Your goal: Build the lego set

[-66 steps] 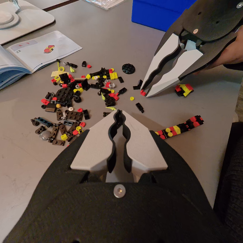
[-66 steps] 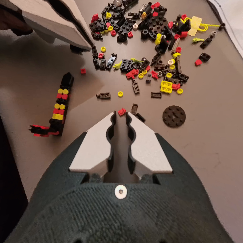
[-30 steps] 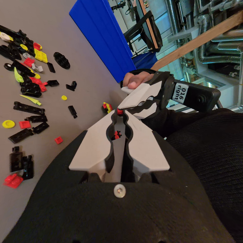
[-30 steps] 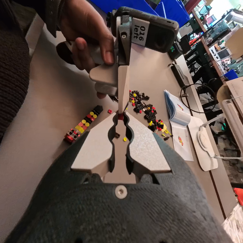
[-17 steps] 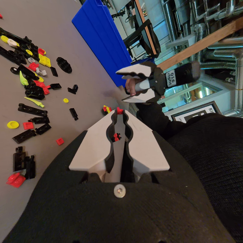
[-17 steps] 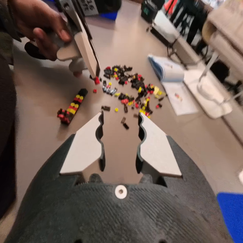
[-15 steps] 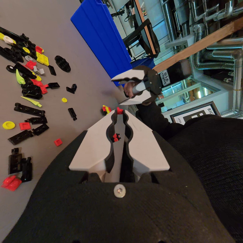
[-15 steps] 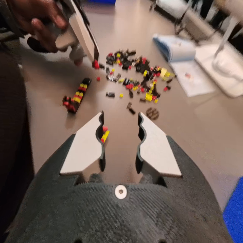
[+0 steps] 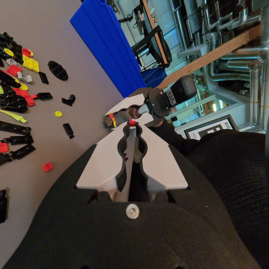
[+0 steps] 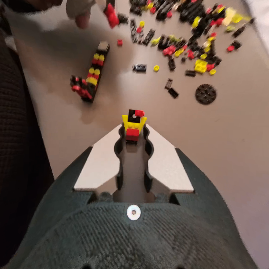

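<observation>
My left gripper (image 9: 132,125) is shut on a small red piece (image 9: 132,123) at its fingertips and is held off the table. That piece shows blurred in the right wrist view (image 10: 111,14). My right gripper (image 10: 133,128) is shut on a small yellow, red and black assembly (image 10: 133,123) low over the grey table. In the left wrist view, the right gripper (image 9: 115,116) and that assembly (image 9: 111,120) sit just beyond my left fingertips. A long black strip with red and yellow studs (image 10: 93,72) lies to the left.
Loose black, red and yellow parts (image 10: 182,29) are spread across the table (image 10: 218,145), also in the left wrist view (image 9: 13,87). A round black plate (image 10: 206,93) lies to the right. A blue bin (image 9: 104,43) stands behind. A person's dark sleeve (image 9: 218,167) is close. My right tips are roughly 10 cm from the round black plate (image 10: 206,93). Look for it in the left wrist view (image 9: 61,71) too.
The right gripper let go of the red piece it had brought to the left gripper, opened wide, swung down to the table and closed on the small assembly. The left gripper kept the red piece.
</observation>
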